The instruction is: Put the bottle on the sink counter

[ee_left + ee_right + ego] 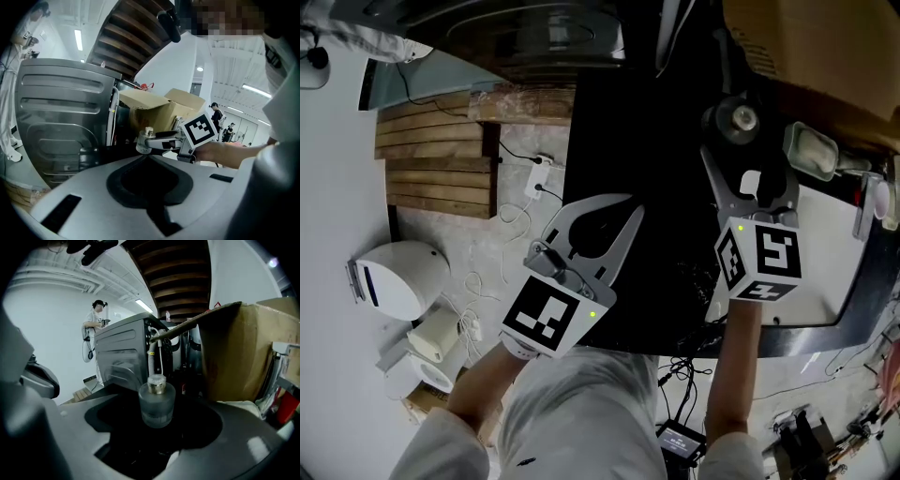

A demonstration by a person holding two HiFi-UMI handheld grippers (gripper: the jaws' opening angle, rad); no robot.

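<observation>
A small frosted-glass bottle (739,117) with a gold cap stands upright on a black surface (656,169). My right gripper (746,167) is open just short of it. In the right gripper view the bottle (157,405) stands between the wide-spread jaws of the right gripper (157,420), and the pads do not press on it. From the left gripper view, the bottle (142,141) sits at the tips of the right gripper's fingers (161,140). My left gripper (605,204) hangs over the black surface to the left, with its tips (147,157) together and nothing between them.
A cardboard box (806,37) stands behind the bottle, and a grey metal machine (61,117) stands at the back left. A white counter (825,253) lies to the right with a pale dish (811,150). On the floor at left are wooden slats (436,164), a white appliance (394,277) and cables.
</observation>
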